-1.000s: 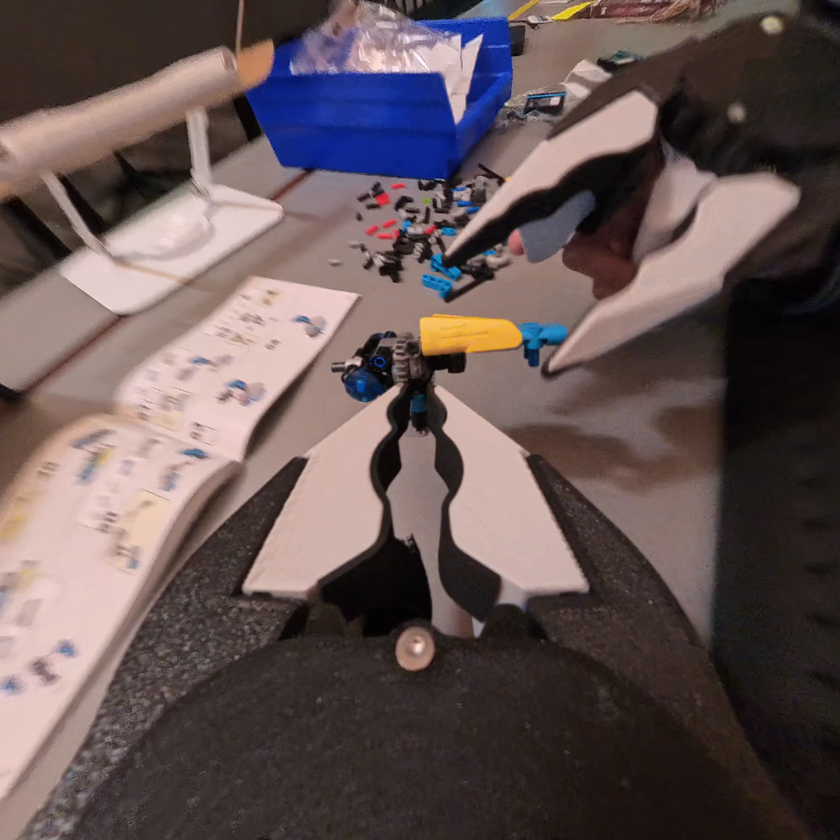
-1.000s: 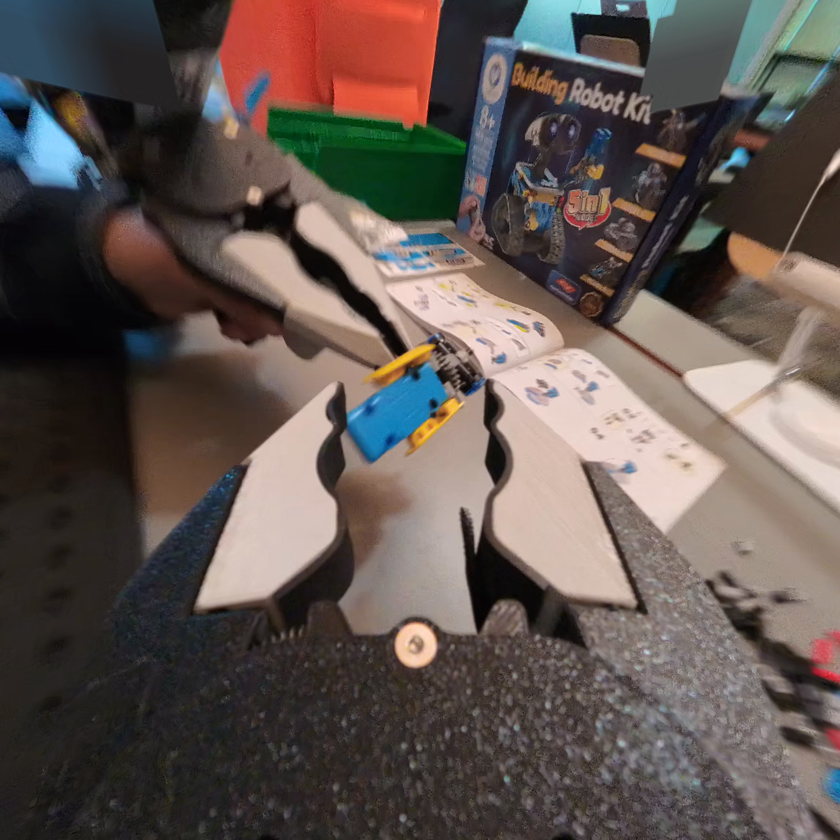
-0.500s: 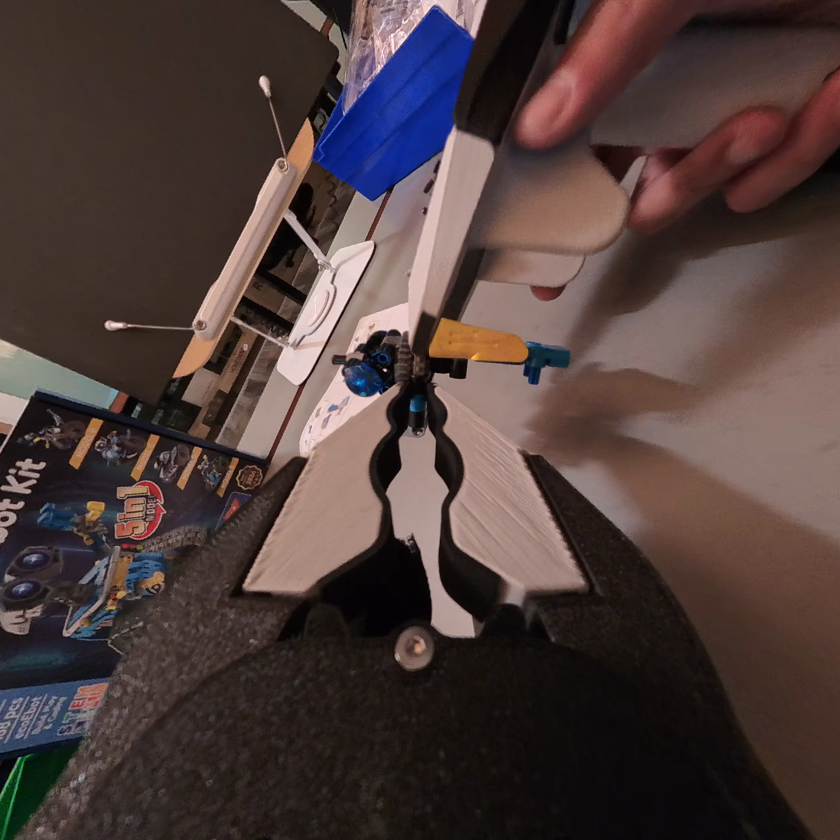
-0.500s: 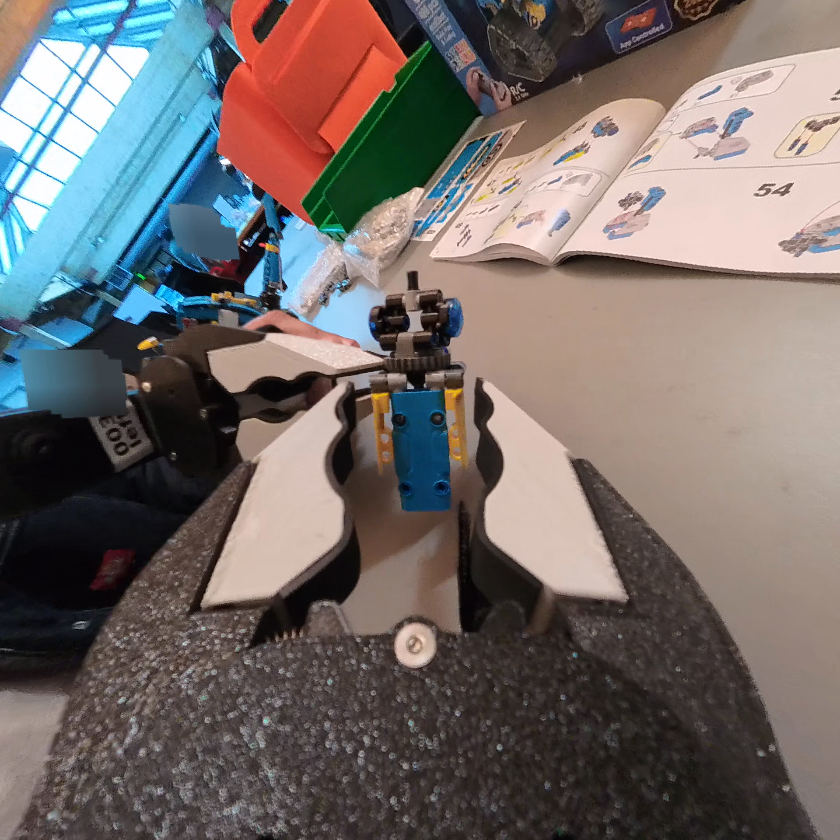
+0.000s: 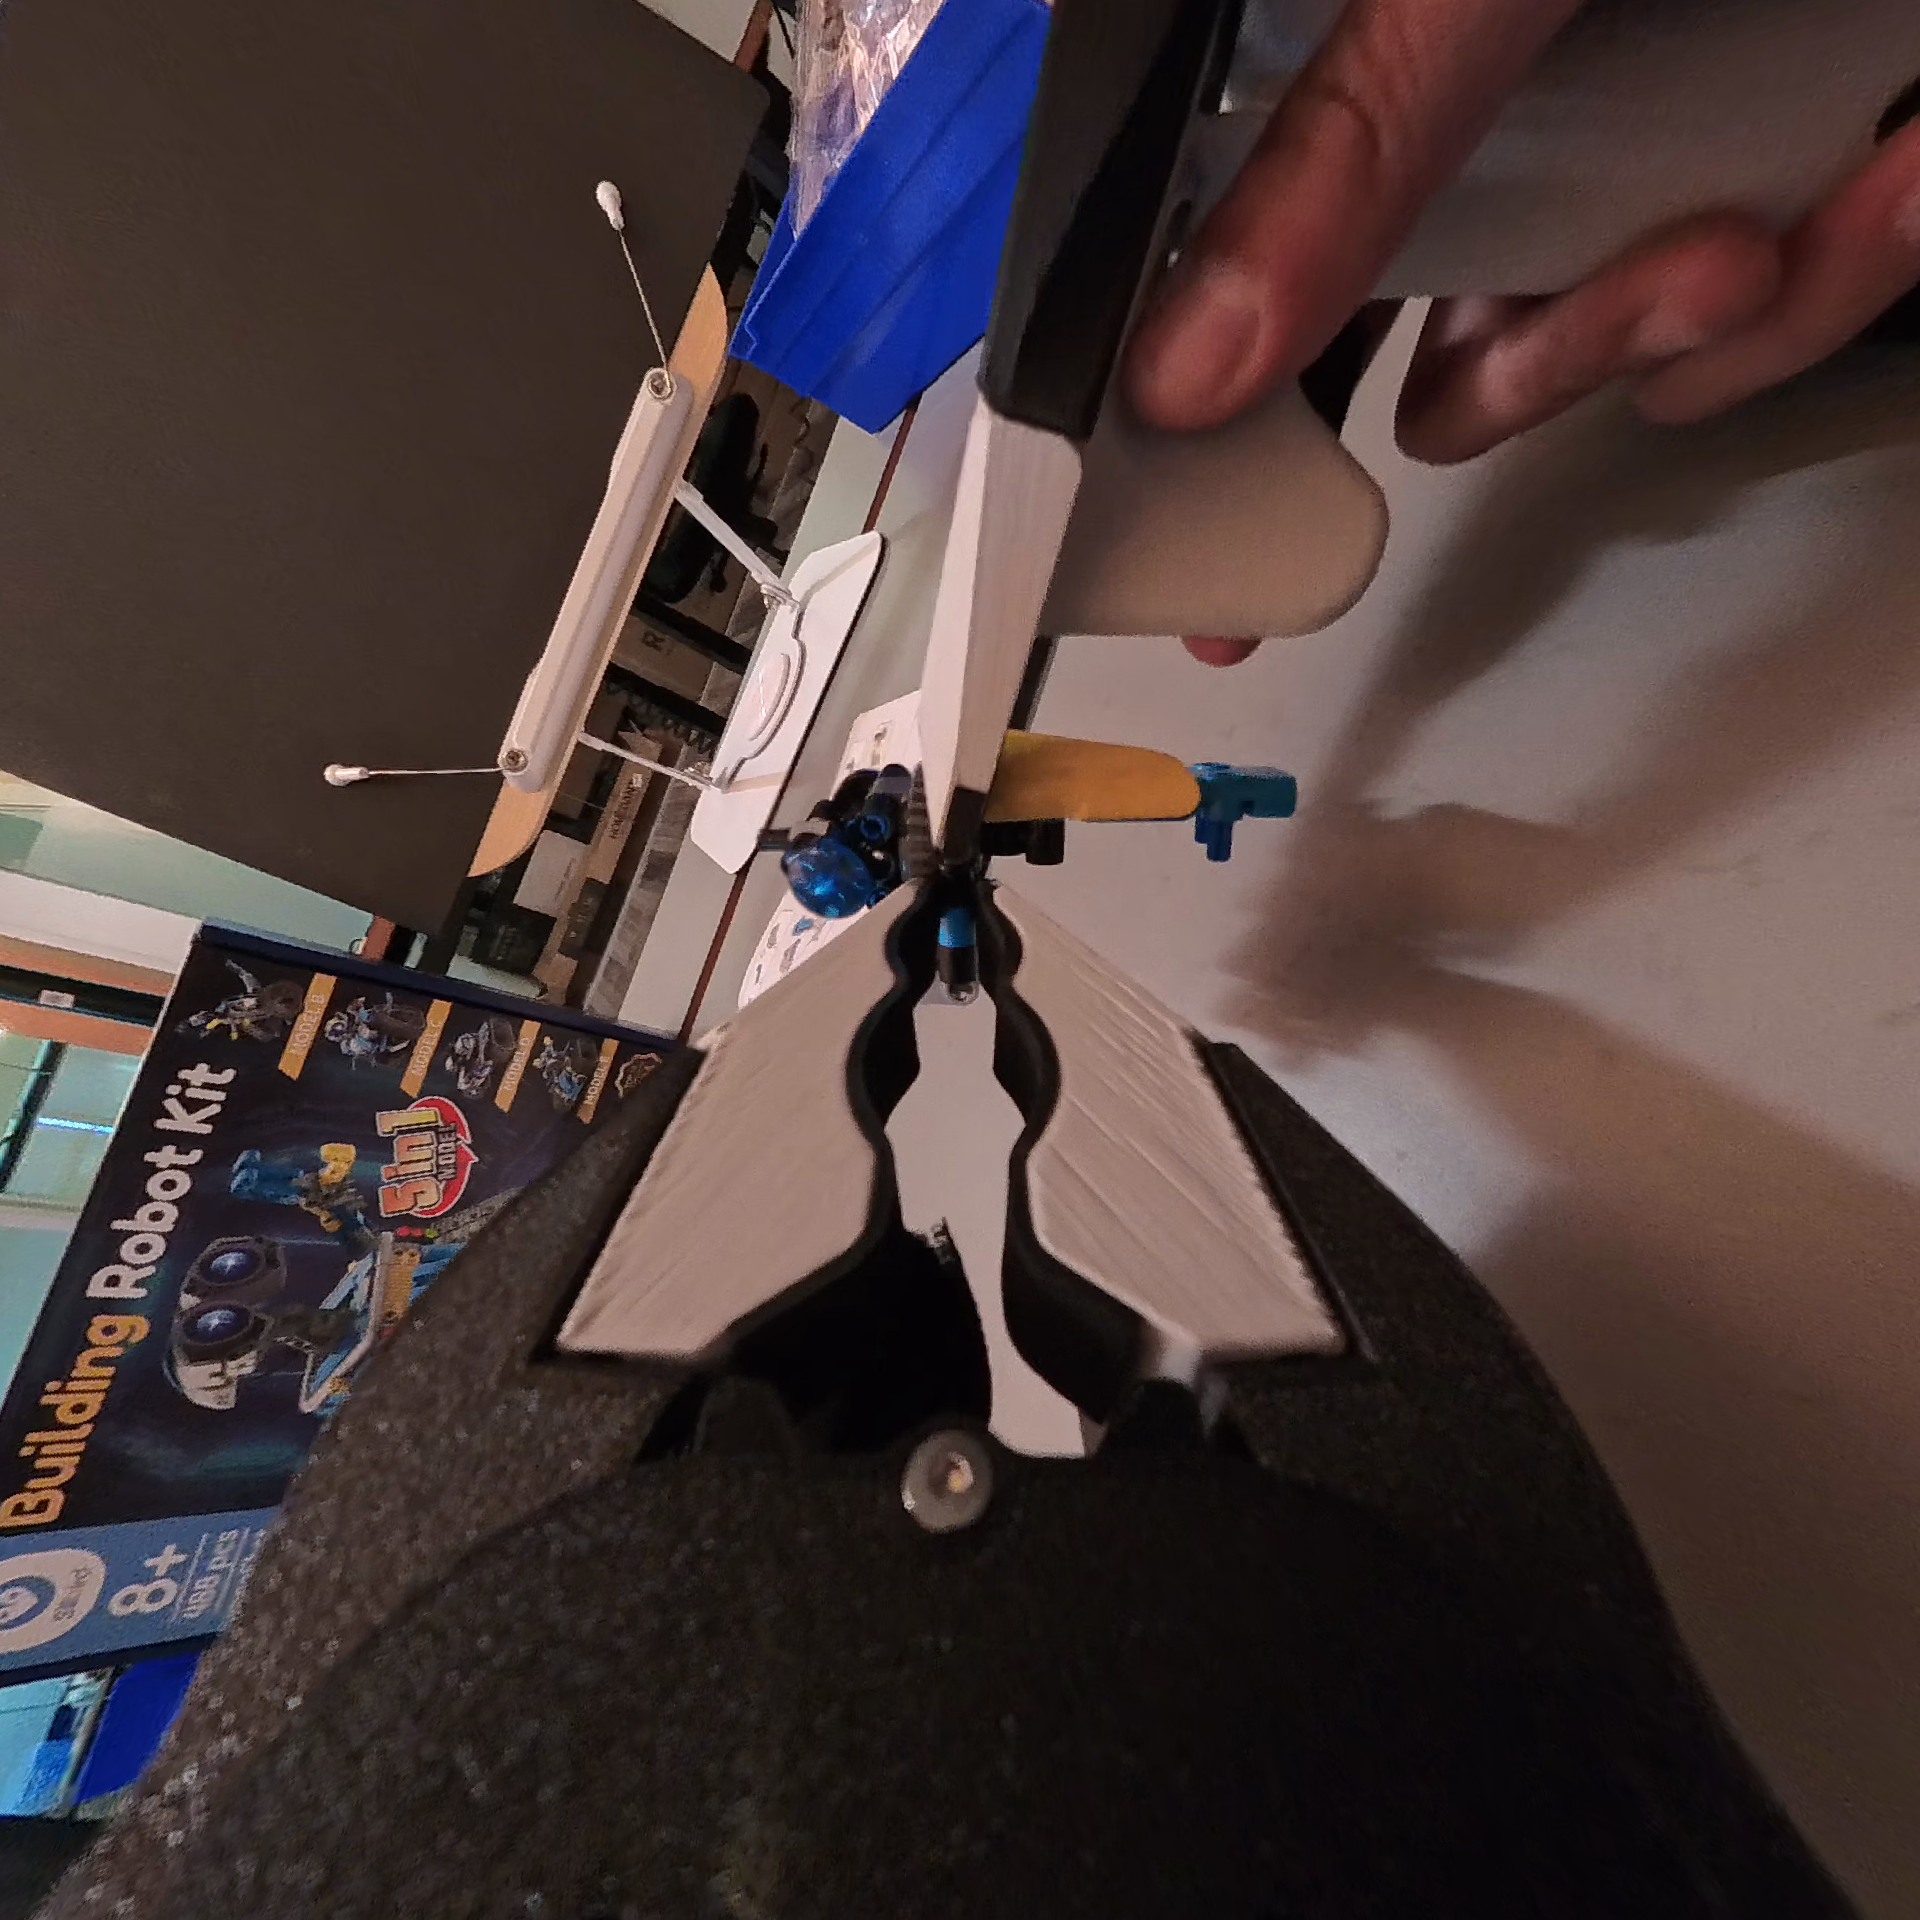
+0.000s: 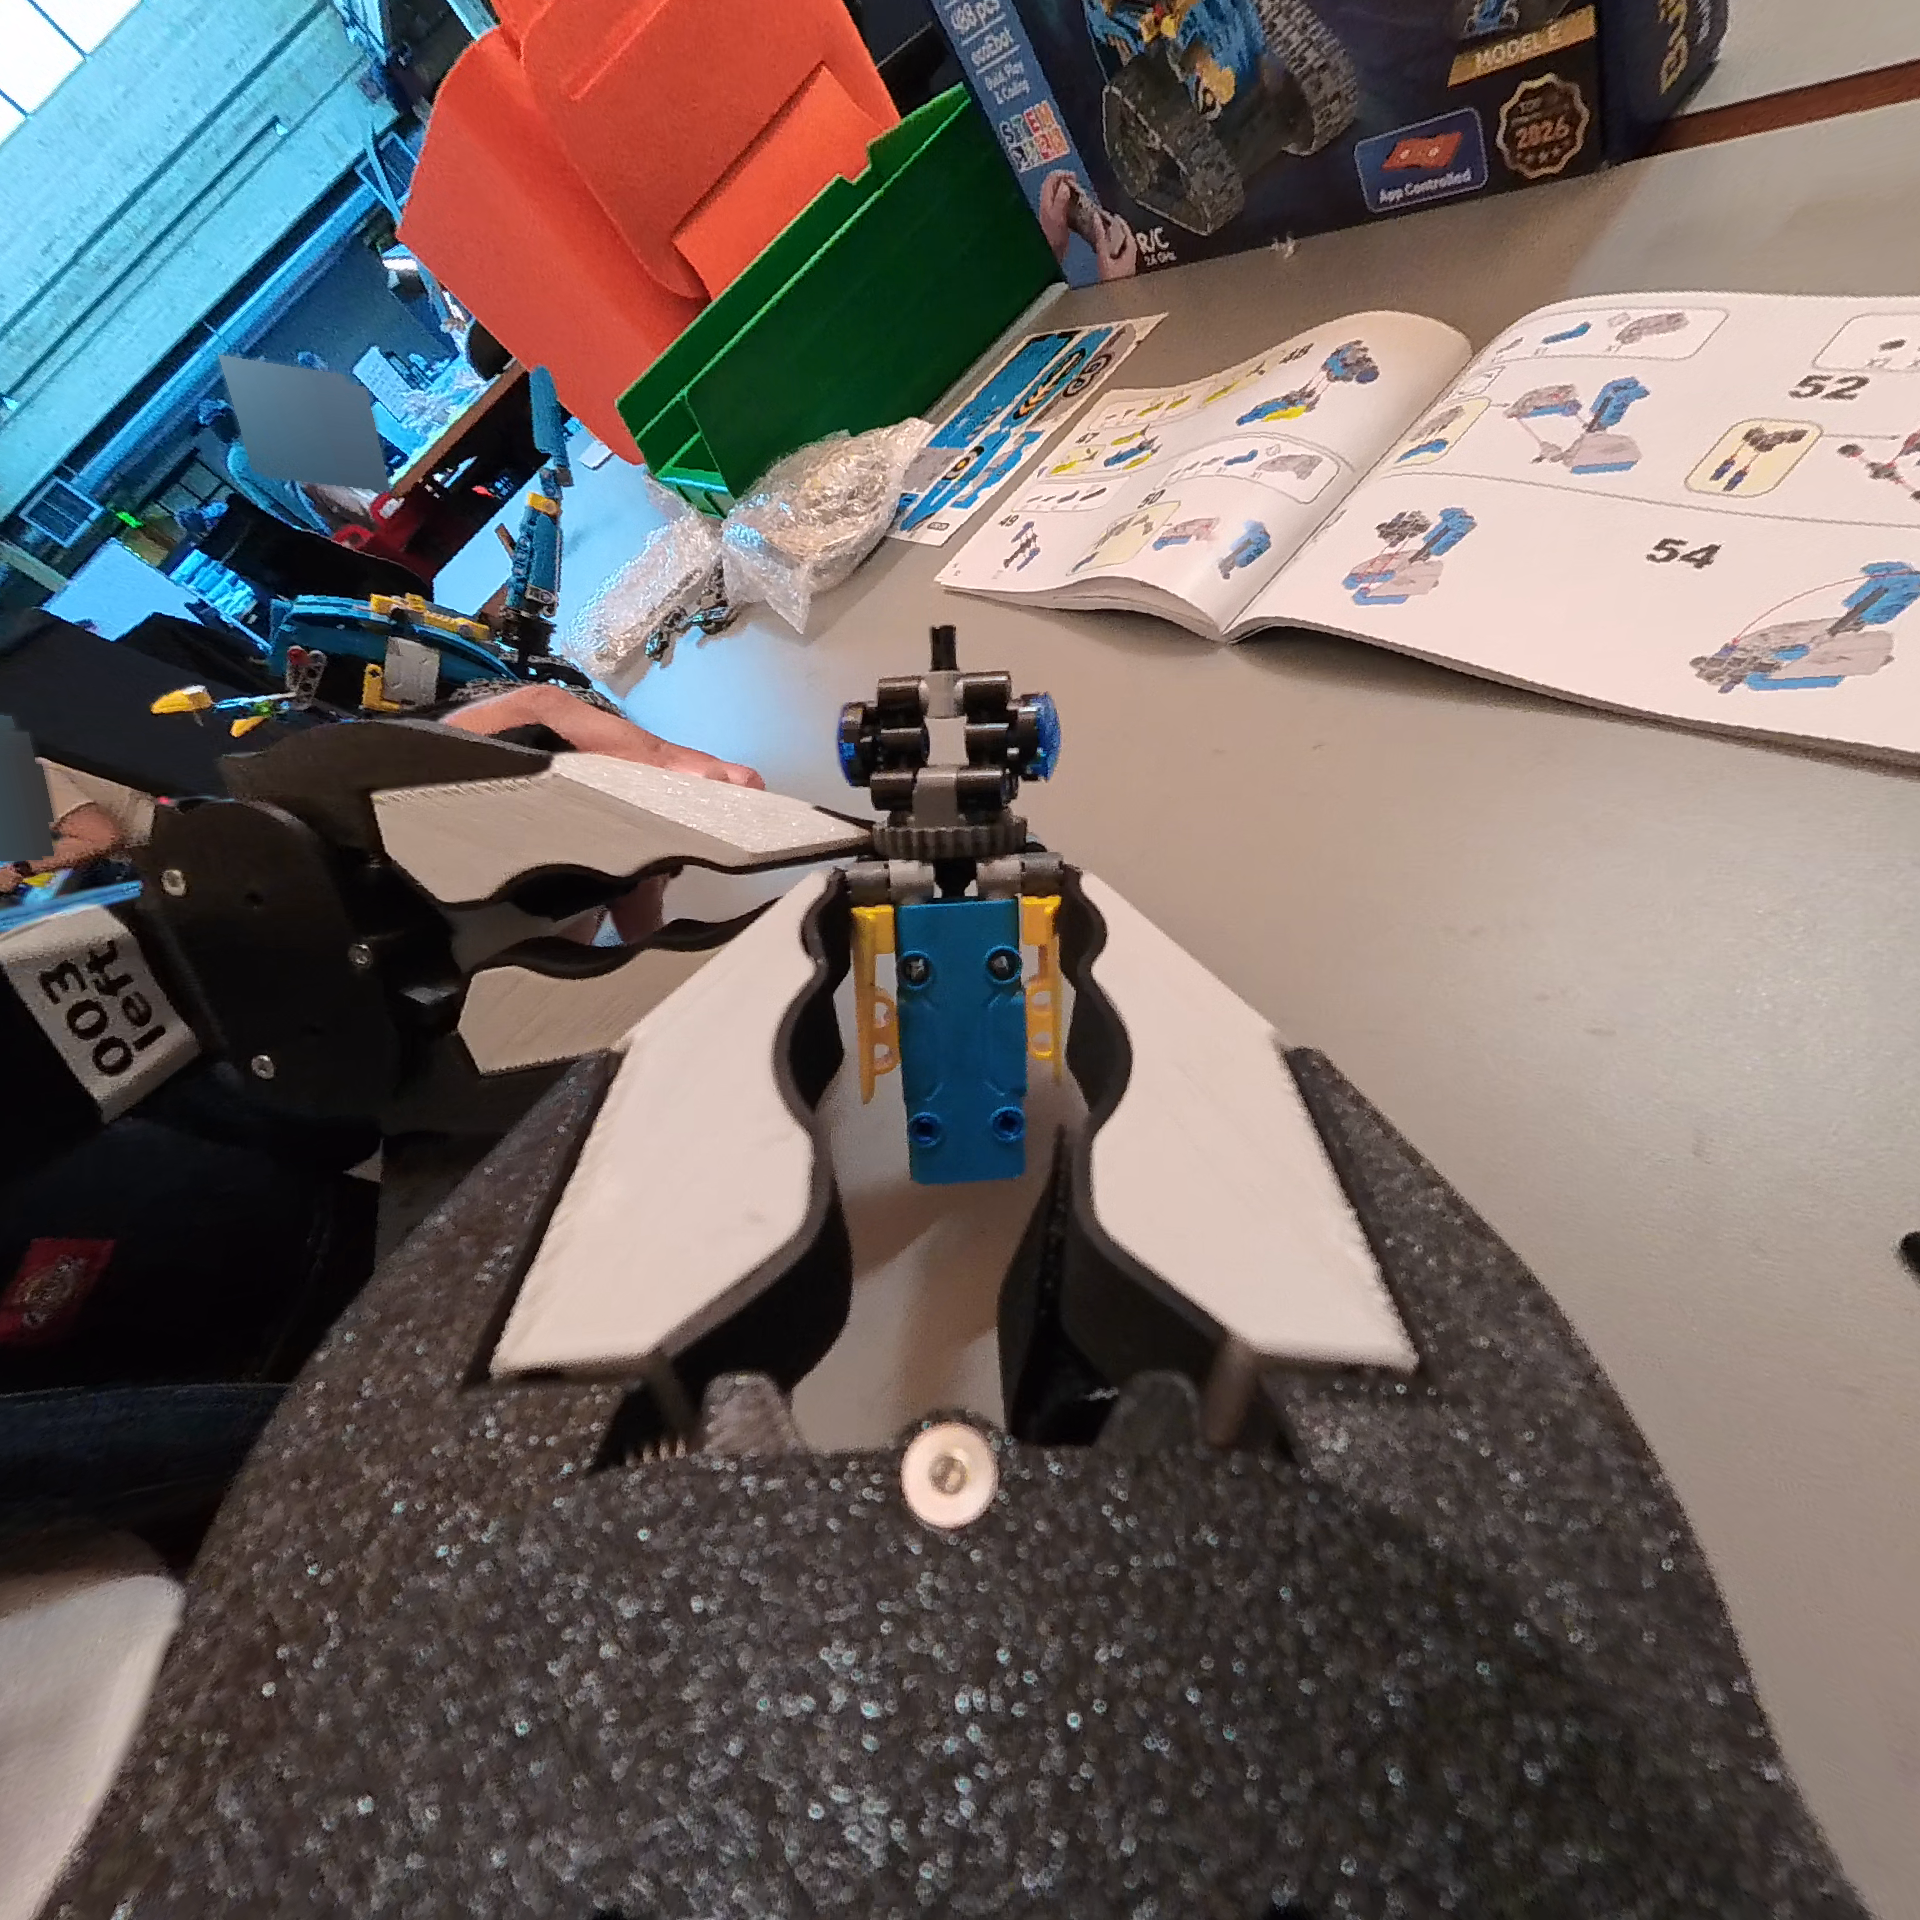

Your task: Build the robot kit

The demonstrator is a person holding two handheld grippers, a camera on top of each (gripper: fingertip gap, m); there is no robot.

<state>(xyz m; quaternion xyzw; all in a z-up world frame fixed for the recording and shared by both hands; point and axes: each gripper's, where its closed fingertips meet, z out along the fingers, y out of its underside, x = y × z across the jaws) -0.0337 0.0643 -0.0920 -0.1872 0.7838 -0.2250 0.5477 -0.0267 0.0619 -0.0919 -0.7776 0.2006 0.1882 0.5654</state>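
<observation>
While in both tools (image 5: pixel 951 902) (image 6: pixel 951 883), brick model (image 6: pixel 961 1039).

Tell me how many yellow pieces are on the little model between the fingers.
2, both on the small model: one yellow beam left of its blue block, one right of it. Others may be hidden behind.

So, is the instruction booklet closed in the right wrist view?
No, the instruction booklet lies open on the grey table, showing two printed pages.
</observation>
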